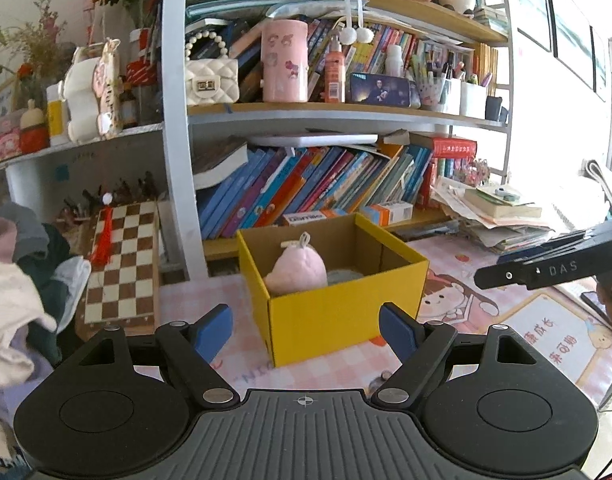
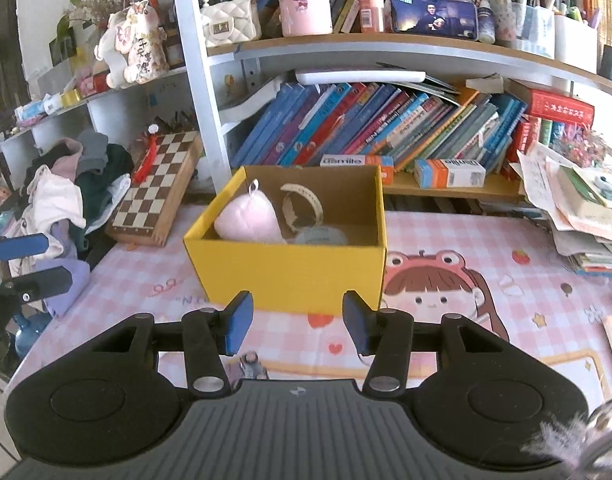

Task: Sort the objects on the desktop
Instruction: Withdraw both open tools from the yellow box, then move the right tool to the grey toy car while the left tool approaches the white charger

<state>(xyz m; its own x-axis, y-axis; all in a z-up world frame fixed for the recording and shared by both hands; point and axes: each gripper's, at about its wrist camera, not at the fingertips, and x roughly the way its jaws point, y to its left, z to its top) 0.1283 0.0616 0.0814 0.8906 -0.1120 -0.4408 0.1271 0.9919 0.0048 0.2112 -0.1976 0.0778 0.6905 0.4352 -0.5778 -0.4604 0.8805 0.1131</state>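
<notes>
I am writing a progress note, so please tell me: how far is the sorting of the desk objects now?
Already in the yellow box: a pink plush, a beige band and a grey round item. In hand: nothing; the left gripper and right gripper are both open and empty. Left: a small keychain-like item lies on the pink mat near the right gripper; the paper pile is untouched.

chessboard (image 2: 158, 192) leaning by shelf post | clothes heap (image 2: 70, 188) left | paper stack (image 2: 577, 216) right | leaning books (image 2: 385, 124) behind

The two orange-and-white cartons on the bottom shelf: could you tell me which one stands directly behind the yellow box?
The left carton, partly hidden by the yellow box; the right carton stands clear beside it.
</notes>
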